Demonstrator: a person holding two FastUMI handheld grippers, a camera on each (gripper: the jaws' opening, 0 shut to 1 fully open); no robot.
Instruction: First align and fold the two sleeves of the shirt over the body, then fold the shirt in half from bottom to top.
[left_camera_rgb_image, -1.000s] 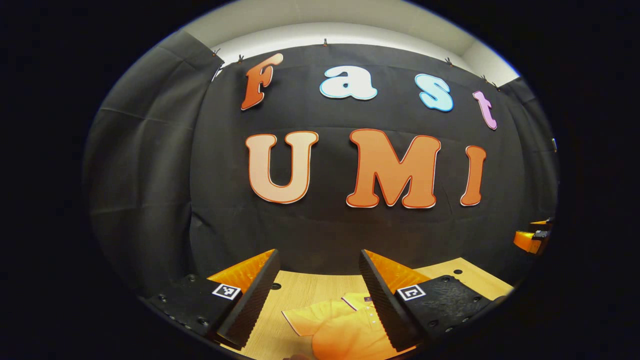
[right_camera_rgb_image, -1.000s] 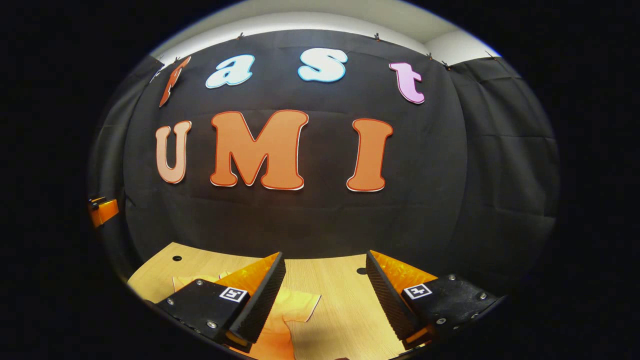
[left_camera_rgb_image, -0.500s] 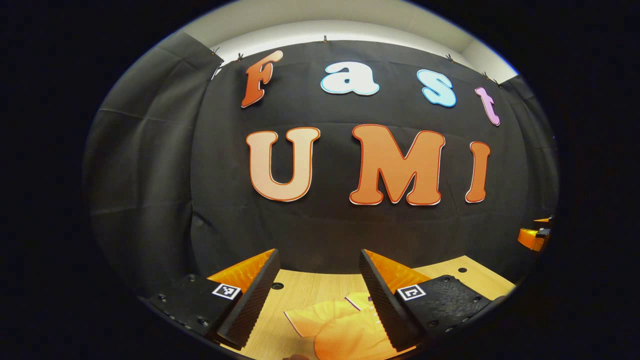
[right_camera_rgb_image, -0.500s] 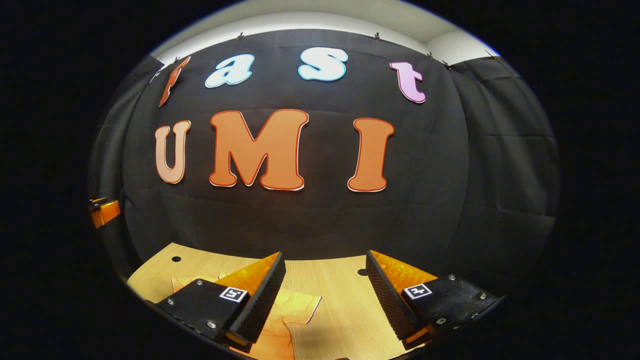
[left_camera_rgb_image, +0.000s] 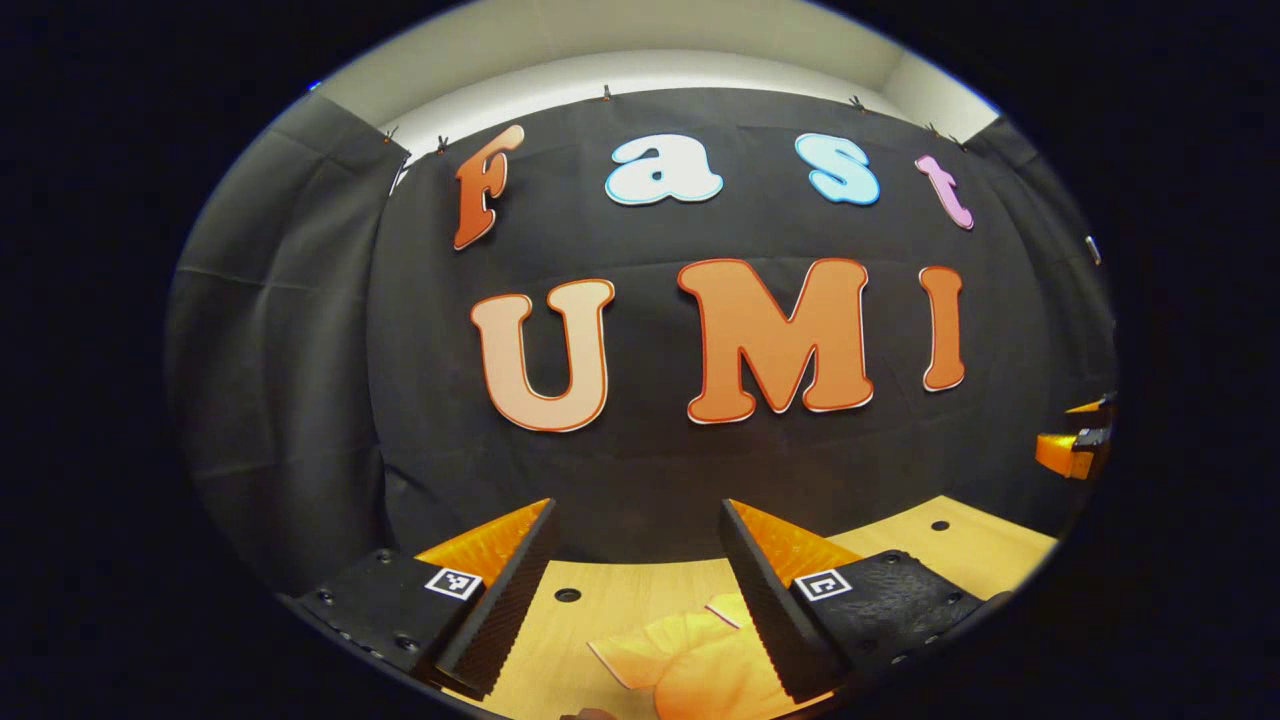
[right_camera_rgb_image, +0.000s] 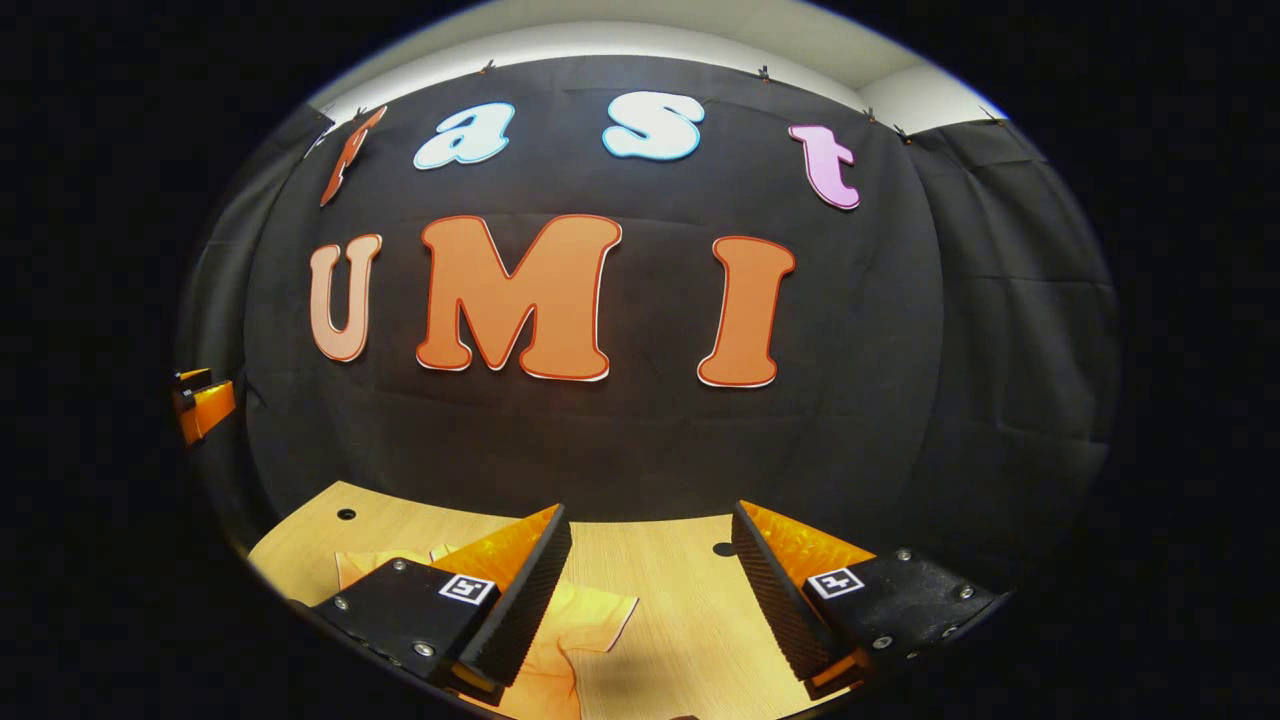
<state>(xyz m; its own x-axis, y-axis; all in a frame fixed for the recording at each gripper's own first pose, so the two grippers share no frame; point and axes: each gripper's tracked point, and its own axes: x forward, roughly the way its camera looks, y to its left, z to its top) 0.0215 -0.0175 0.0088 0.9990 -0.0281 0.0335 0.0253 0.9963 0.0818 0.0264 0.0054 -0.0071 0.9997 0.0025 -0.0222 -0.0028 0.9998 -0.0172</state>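
Note:
An orange shirt (left_camera_rgb_image: 690, 660) with a thin dark-edged sleeve hem lies flat on the wooden table (left_camera_rgb_image: 620, 615), low in the left gripper view. My left gripper (left_camera_rgb_image: 635, 590) hangs above it, open, nothing between its fingers. In the right gripper view the shirt (right_camera_rgb_image: 585, 625) shows one short sleeve spread out below and behind the left finger. My right gripper (right_camera_rgb_image: 650, 590) is open over bare wood beside that sleeve, clear of the cloth. The other gripper (left_camera_rgb_image: 1075, 450) peeks in at the far right of the left gripper view, and the left one (right_camera_rgb_image: 205, 405) at the far left edge of the right gripper view.
The table (right_camera_rgb_image: 680, 620) ends at the black cloth wall just behind the shirt. Small round holes (left_camera_rgb_image: 567, 595) dot the tabletop, one also near the right gripper (right_camera_rgb_image: 725, 549). Bare wood lies to the right of the sleeve.
The left gripper view has swung a little: the wall has slid left and down and the shirt sits lower and farther right. The right gripper view has barely shifted. Both stay open.

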